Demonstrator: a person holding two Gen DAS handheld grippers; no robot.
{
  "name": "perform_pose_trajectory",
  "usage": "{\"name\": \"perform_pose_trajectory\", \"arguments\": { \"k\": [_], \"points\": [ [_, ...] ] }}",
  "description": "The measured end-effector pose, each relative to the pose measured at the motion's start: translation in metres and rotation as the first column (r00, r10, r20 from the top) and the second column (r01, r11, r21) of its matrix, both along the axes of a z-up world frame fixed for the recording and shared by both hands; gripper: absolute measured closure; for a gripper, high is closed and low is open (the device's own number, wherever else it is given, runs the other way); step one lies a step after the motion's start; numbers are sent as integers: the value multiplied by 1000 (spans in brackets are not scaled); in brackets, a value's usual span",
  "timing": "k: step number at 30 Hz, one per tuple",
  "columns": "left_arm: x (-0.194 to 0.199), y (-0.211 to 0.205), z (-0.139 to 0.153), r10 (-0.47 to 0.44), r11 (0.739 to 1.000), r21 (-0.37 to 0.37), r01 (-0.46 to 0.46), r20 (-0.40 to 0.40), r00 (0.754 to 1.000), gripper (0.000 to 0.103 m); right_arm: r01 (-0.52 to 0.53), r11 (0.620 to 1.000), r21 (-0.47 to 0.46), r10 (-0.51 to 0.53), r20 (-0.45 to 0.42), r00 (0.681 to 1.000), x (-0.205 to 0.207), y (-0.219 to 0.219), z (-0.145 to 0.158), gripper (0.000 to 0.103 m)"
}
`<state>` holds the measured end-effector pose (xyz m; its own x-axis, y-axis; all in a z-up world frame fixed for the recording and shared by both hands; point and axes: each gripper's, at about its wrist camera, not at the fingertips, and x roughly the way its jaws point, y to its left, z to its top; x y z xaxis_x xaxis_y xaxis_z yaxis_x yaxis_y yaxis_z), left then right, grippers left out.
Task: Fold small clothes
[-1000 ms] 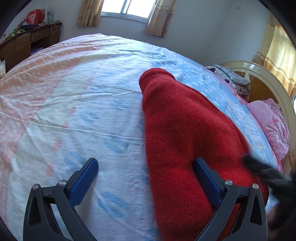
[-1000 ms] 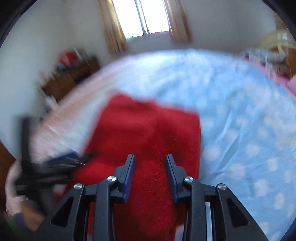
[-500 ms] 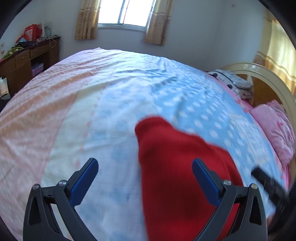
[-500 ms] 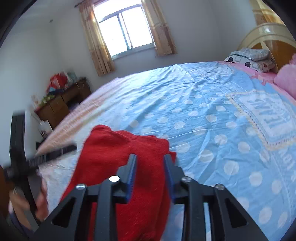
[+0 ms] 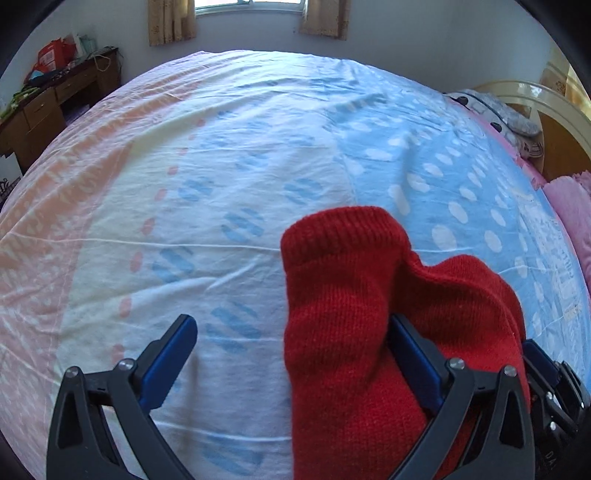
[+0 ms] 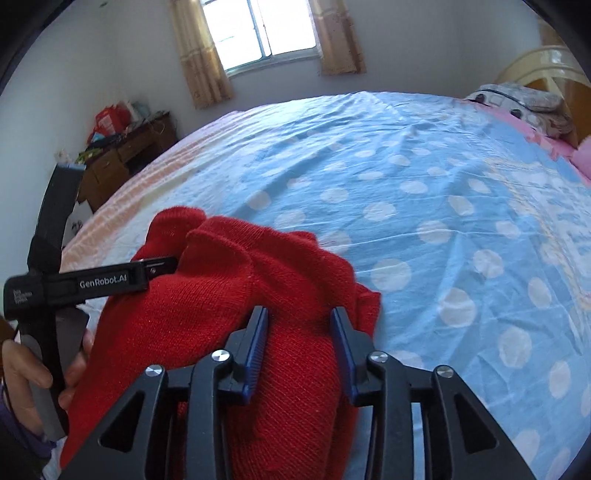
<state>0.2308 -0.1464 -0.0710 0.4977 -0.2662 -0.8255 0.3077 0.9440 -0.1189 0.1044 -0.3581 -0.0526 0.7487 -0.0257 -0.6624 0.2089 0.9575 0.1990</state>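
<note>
A: What's the room like?

B: A bedroom. A bed fills most of both views, its sheet pink-striped toward one side and blue with white dots toward the headboard. A curtained window is in the far wall, with a cluttered wooden desk in the corner beside it.

A: And the garment?

B: A red knit sweater, bunched up near the bed's near edge, with a ribbed cuff or hem pointing toward the middle of the bed.

A: The left gripper?

B: The left gripper stands wide open. One finger sits over bare sheet; the other is pushed into a fold of the sweater. Nothing is pinched.

A: The right one?

B: The right gripper is narrow, with a thick roll of the red knit between its blue pads. Its jaws have just been opening a little, yet the pads look pressed on the cloth. In that view a hand holds the left tool's handle.
</note>
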Motion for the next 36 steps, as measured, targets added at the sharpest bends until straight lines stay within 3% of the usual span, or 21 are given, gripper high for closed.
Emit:
{"name": "perform_pose_trajectory", "arguments": {
  "k": [2, 5, 7, 10, 12, 14, 16, 18, 22, 29, 32, 36],
  "points": [
    [-9, 5, 10, 4, 1000, 20, -4, 32, 999, 0, 52, 998, 18, -53, 55, 997, -20, -5, 9, 54],
    [-29, 4, 31, -33, 998, 53, 28, 94, 995, 0, 59, 991, 121, -68, 71, 995, -42, -15, 11, 50],
    [-45, 7, 43, -63, 998, 30, 60, 120, 991, 0, 51, 981, 187, -64, 63, 996, -49, -20, 9, 49],
    [-58, 7, 46, -102, 994, -32, 106, 99, 990, 0, 48, 968, 244, -61, 46, 997, -51, -21, 0, 42],
    [-57, 0, 32, -122, 991, -43, 124, 47, 991, 0, 50, 965, 256, -60, 31, 998, -51, -16, -9, 38],
    [-52, -1, 12, -114, 990, -90, 112, -15, 993, 0, 54, 955, 291, -60, 11, 998, -49, -15, -24, 24],
    [-44, 13, -2, -89, 972, -227, 66, -97, 991, 0, 44, 947, 317, -56, 31, 998, -53, -17, -23, 22],
    [-42, 20, -5, -90, 957, -284, 55, -113, 989, 0, 39, 944, 328, -56, 42, 998, -54, -18, -25, 21],
    [-60, 19, -5, -110, 954, -281, 103, -11, 994, 0, 30, 942, 334, -48, 48, 998, -53, -16, -26, 19],
    [-58, 22, -5, -150, 933, -333, 135, -20, 988, 0, -20, 961, 277, 18, 11, 1000, -41, -4, -23, 16],
    [-61, 28, -5, -166, 924, -353, 148, -22, 986, 0, -114, 936, 332, 110, 30, 993, -37, 3, -24, 16],
    [-61, 24, -6, -179, 924, -346, 160, -23, 983, 0, -131, 940, 316, 129, 28, 991, -33, 8, -25, 19]
  ]
}}
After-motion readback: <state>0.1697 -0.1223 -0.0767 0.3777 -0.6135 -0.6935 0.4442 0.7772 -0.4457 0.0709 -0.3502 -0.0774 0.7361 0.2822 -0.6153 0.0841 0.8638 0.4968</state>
